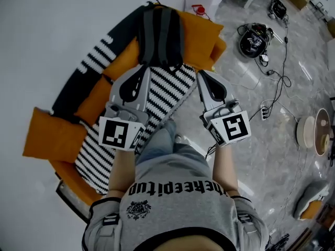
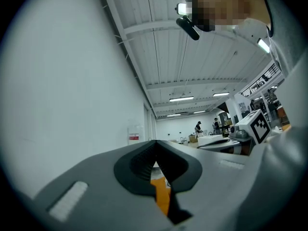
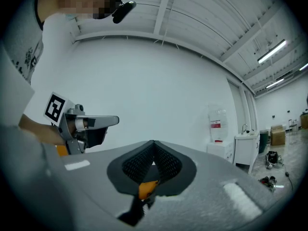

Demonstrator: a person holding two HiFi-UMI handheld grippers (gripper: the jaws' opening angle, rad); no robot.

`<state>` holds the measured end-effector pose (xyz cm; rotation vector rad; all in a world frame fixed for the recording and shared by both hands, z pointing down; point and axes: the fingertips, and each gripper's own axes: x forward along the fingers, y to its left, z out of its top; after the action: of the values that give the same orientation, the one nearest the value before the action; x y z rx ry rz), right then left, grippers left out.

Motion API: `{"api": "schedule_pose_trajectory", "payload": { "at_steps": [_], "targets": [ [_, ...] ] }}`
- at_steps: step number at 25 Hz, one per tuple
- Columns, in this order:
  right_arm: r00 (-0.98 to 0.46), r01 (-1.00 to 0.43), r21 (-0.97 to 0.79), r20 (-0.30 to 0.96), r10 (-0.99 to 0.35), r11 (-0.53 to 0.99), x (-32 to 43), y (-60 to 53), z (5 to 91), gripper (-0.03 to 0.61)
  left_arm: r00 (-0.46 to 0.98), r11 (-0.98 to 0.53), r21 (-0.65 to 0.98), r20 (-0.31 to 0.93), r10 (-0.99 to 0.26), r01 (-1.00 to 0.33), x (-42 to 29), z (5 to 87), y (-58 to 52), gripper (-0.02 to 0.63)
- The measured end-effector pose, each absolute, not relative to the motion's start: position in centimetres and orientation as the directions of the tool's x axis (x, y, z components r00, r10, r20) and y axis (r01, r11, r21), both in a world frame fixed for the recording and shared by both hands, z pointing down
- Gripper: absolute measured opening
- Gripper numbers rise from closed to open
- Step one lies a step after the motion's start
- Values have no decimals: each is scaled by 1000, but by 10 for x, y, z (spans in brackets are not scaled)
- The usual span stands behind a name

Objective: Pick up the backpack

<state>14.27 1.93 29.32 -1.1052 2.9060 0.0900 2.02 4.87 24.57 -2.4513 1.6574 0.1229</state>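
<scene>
Approach stage: my left hand-held gripper and right hand-held gripper, both closed and empty, sit just below the dark grey fabric backpack at upper centre; I judge they must open next.

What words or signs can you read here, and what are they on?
"thekeepitup", upside down, on the person's grey shirt.
Emblem beside it: too small to read.
Square black-and-white markers, no words: left cube, right cube.
Red label on the white wall container: too small to read.

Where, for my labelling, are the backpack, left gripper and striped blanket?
backpack [image 1: 160, 35], head view, panel between its shoulder straps.
left gripper [image 1: 145, 68], head view, at its fingertips.
striped blanket [image 1: 167, 93], head view, its middle.
</scene>
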Motion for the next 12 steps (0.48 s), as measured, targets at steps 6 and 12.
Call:
{"api": "schedule_pose_trajectory", "payload": {
  "at_steps": [6, 12],
  "targets": [
    [-728, -685, 59, -38, -684, 726, 149, -8, 292, 2, 416, -405, -93, -198, -887, -909, 30, 239, 12, 15],
    [-720, -693, 74, -38, -693, 717, 139, -47, 285, 2, 427, -418, -87, -204, -881, -904, 20, 235, -27, 15]
  ]
}}
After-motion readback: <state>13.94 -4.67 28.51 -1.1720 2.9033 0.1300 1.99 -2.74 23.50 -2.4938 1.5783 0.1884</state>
